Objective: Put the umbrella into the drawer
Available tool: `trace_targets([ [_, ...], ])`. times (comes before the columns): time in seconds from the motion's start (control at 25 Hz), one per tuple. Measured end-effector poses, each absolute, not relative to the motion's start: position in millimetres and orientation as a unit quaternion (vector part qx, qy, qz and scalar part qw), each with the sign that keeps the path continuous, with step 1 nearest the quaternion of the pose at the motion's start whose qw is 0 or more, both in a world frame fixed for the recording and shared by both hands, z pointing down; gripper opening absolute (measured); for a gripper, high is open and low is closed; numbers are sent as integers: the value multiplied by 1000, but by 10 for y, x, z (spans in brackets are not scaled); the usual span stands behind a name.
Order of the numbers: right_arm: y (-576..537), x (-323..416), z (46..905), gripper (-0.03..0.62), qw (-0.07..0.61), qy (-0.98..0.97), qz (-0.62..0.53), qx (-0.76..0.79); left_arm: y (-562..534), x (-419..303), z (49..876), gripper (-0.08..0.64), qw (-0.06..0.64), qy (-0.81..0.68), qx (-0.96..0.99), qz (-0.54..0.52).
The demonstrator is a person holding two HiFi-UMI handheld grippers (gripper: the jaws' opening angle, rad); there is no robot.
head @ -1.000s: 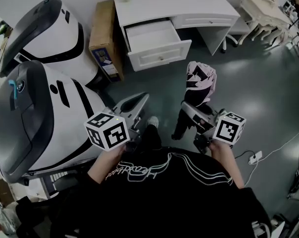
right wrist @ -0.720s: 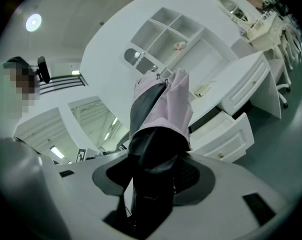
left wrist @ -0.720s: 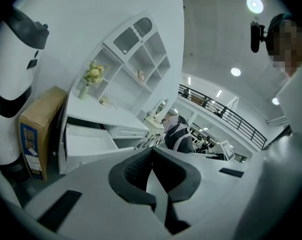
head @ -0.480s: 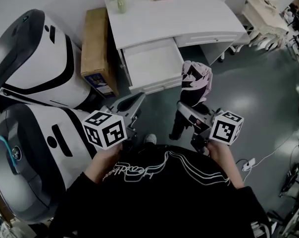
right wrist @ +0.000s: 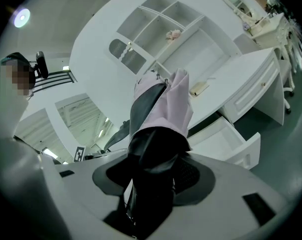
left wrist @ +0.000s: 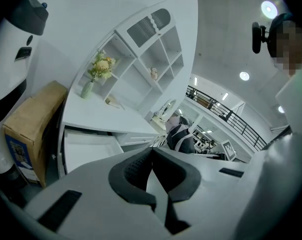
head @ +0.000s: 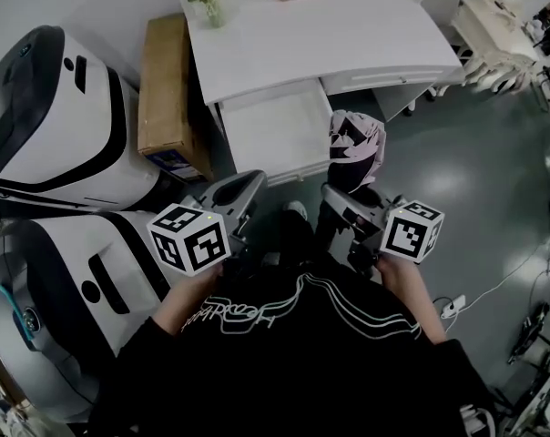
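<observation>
Both forearms held out ahead of the torso, black sleeves, elbows bent; left hand [head: 189, 288] and right hand [head: 395, 271] each wrapped round a gripper handle, level with one another, well apart; left gripper [head: 249, 186] points forward and slightly down, marker cube [head: 191, 238] on top, its jaws meet at the tips, nothing between them; right gripper [head: 339, 198] points the same way, cube [head: 412, 231] on top, jaws stand wide, clamped on the folded umbrella [right wrist: 161, 109], which sticks up and forward out of the pads [right wrist: 193, 176].
</observation>
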State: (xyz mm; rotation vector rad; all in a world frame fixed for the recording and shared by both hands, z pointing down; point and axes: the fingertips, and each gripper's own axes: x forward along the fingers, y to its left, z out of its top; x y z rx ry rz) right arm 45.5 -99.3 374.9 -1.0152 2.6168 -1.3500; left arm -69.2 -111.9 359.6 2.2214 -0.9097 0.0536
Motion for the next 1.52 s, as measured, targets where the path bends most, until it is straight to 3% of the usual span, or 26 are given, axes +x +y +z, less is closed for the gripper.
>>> trace_targets([
  [0.4, -2163, 879, 3943, 225, 4, 831, -454, -322, -2119, -359, 3662, 21, 372, -382, 845, 37],
  [0.8, -3120, 935, 4043, 225, -68, 862, -399, -305, -2786, -309, 3943, 21, 389, -406, 826, 47],
  [1.52, -3398, 30, 4938, 225, -315, 915, -205, -146, -3092, -1135, 4587, 21, 434, -490, 755, 49],
])
